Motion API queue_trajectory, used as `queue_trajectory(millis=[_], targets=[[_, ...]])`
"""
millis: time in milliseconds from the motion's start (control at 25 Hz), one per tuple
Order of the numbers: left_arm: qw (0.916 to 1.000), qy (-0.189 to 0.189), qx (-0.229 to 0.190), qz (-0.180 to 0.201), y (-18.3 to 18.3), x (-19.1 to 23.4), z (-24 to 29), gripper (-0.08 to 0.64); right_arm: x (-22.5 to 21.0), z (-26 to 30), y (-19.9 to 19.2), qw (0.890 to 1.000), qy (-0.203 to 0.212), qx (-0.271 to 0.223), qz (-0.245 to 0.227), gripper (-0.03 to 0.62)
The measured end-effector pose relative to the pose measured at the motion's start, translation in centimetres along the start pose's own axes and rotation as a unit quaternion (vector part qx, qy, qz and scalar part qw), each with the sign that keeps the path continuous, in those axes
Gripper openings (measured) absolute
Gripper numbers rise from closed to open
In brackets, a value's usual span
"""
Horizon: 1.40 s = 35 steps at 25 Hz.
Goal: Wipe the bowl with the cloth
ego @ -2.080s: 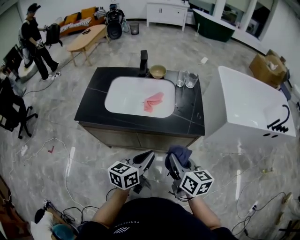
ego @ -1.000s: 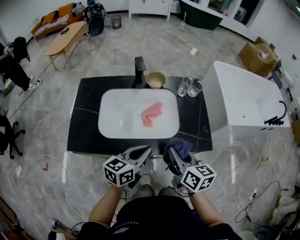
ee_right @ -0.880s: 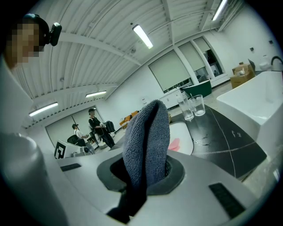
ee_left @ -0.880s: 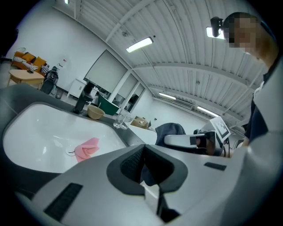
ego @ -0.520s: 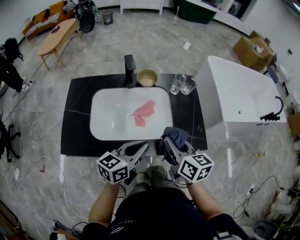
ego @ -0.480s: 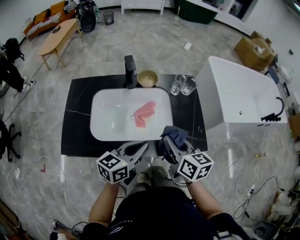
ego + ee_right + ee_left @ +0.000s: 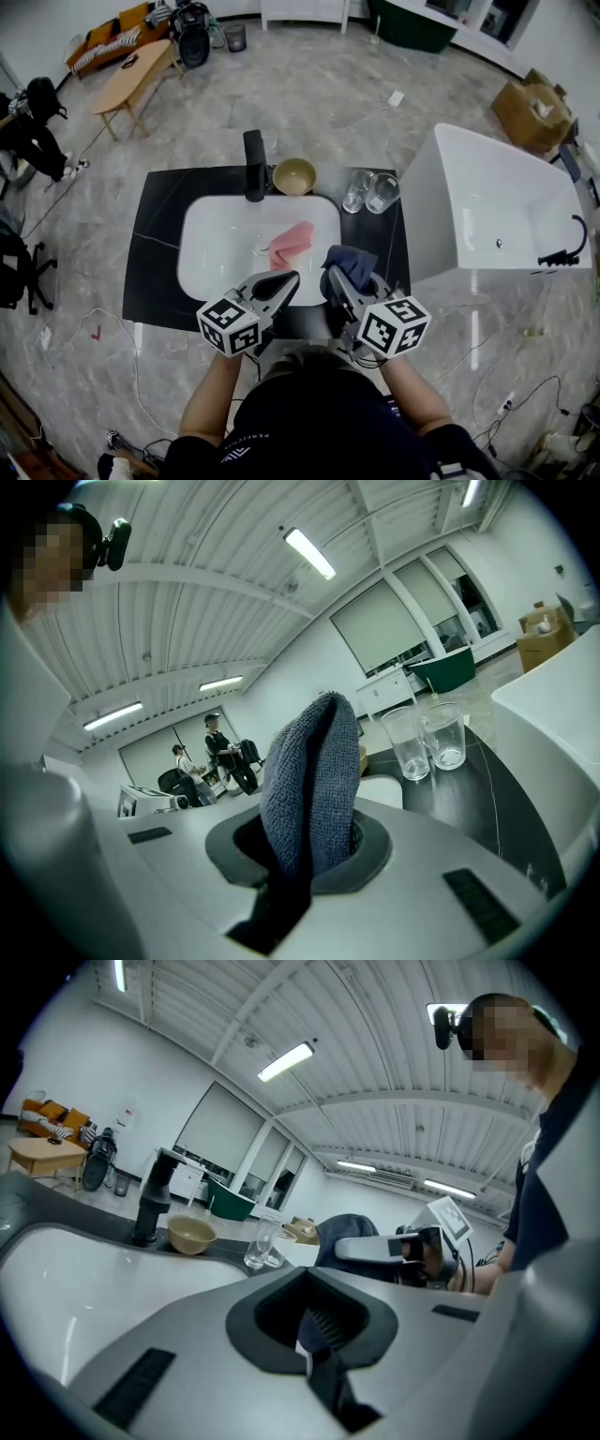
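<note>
Bright, even indoor light falls from long white ceiling tube lamps (image 7: 286, 1061). The glossy grey marble floor (image 7: 328, 103) carries pale streaks of glare, and the white oval sink basin (image 7: 217, 255) looks nearly washed out. Shadows are soft and short. Every view bulges fisheye-fashion, and both gripper views darken at the corners. The grey-blue terry cloth (image 7: 314, 771) shows a crisp weave, while the foreground below it is blurred.

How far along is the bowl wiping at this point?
Done: the right gripper is shut on the grey-blue cloth. In hand: both grippers hover at the counter's near edge, the left gripper shut and empty. Left: the bowl stands untouched beside the faucet, so reaching and wiping it are not yet done.
</note>
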<state>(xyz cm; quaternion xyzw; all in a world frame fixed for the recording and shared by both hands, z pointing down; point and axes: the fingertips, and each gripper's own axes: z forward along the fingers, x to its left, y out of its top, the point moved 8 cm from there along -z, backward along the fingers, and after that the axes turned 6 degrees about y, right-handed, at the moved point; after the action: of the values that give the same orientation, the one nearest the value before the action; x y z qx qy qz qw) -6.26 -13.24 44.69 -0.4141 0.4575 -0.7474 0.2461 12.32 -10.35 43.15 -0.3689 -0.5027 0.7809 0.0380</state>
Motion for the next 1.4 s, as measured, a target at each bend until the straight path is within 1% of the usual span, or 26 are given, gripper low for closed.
queue_trajectory(millis=[80,120,280,440,520,640,720,800,920,1000,1120,1280,1400], targets=[[0.9999,-0.007,0.005,0.006,0.4,-0.2,1.2,0.002,-1.1,0.2,0.5,1.000,0.007,0.002,0.003,0.063],[0.9999,-0.005,0.009,0.010,0.5,-0.1,1.7,0.002,-1.6,0.4,0.7,1.000,0.009,0.004,0.004,0.063],[0.9984,0.032,0.011,0.044,1.6,1.4,3.7,0.000,-3.8,1.7,1.1,1.000,0.005,0.016,0.013,0.063],[0.9973,0.039,0.027,0.057,1.9,3.0,5.1,0.002,-4.5,2.7,0.9,0.999,-0.004,0.024,0.030,0.063],[0.9953,0.050,0.029,0.078,2.4,3.6,5.7,0.002,-4.7,3.4,1.2,0.999,-0.009,0.023,0.032,0.063],[0.9900,0.081,0.028,0.112,2.5,4.2,6.3,0.000,-5.0,4.2,1.4,0.999,-0.016,0.027,0.034,0.064],[0.9865,0.101,0.030,0.125,2.7,4.7,6.7,0.000,-5.1,4.7,1.6,0.999,-0.018,0.029,0.035,0.063],[0.9843,0.115,0.033,0.130,2.9,5.4,7.3,0.000,-5.3,5.3,1.8,0.999,-0.018,0.031,0.033,0.064],[0.9836,0.122,0.044,0.125,3.0,6.7,8.1,0.001,-5.7,6.1,1.9,0.999,-0.016,0.041,0.029,0.064],[0.9823,0.127,0.051,0.128,3.3,7.5,8.7,0.000,-6.0,6.5,2.0,0.998,-0.016,0.048,0.024,0.063],[0.9780,0.135,0.060,0.147,3.9,8.4,9.8,0.002,-6.5,6.9,2.2,0.998,-0.018,0.056,0.018,0.064],[0.9721,0.136,0.083,0.172,4.6,9.1,11.3,0.002,-7.2,7.6,2.0,0.997,-0.017,0.072,0.023,0.063],[0.9686,0.140,0.091,0.184,4.8,9.6,12.4,0.013,-7.7,8.2,1.8,0.996,-0.016,0.084,0.025,0.064]])
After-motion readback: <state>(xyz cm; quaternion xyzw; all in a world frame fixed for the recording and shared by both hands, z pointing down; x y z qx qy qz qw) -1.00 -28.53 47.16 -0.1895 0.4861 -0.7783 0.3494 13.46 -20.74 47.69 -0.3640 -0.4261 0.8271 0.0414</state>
